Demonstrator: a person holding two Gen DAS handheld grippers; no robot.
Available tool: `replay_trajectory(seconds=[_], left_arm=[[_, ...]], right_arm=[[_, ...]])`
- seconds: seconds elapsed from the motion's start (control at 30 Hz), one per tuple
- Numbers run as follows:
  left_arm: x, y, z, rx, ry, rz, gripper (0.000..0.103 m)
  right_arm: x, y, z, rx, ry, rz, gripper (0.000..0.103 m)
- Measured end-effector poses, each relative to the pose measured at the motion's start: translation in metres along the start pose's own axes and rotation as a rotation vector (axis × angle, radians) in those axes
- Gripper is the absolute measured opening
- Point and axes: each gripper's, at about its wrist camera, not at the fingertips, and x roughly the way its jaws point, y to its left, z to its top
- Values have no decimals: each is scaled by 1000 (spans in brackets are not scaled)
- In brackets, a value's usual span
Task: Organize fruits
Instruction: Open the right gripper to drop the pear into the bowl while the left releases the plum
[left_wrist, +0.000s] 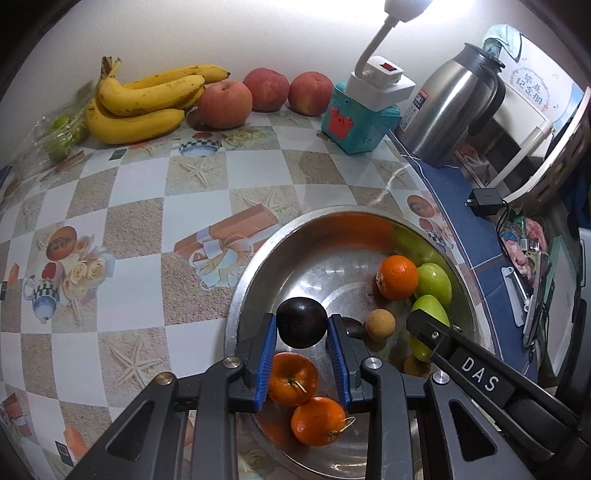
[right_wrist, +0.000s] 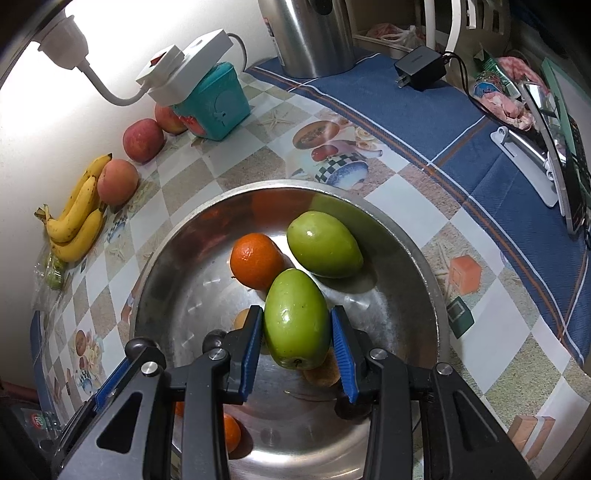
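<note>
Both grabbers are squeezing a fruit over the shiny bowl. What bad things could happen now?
1. The left gripper pinches the round dark plum only at its sides; it might slip and drop onto the oranges below.
2. The right gripper holds a smooth green fruit by its middle; it could twist or slide out.
3. Both grippers are close together over the metal bowl, so they might bump each other.

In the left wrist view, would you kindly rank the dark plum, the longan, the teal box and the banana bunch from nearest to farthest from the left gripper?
1. Dark plum: between the left gripper's pads.
2. Longan: just right, in the bowl.
3. Teal box: far, upper right.
4. Banana bunch: far upper left, by the wall; close to the box's range.
</note>
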Motion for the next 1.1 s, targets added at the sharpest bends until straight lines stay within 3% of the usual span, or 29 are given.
replay_trajectory(seconds=[0.23,0.4,0.63,0.83,0.97,1.03,1.1], left_arm=[[2,-1,0,-1,14,-9,33],[-2,-2,1,1,6,-8,44],[-12,2,5,-16,-13,0,44],[-23,18,10,-89,-34,54,44],[-29,40,11,-187,-17,168,45],[-29,55,9,-251,2,206,48],[-30,69,6,-315,18,229,61]], right_arm=[[3,0,-1,-1,11,-7,39],[-3,2,1,-14,-17,-8,39],[-13,3,4,-16,-45,6,39],[-17,6,5,-20,-56,11,39],[-17,10,4,-37,-53,17,39],[-17,15,3,-56,-51,28,39],[-16,20,2,-75,-48,38,39]])
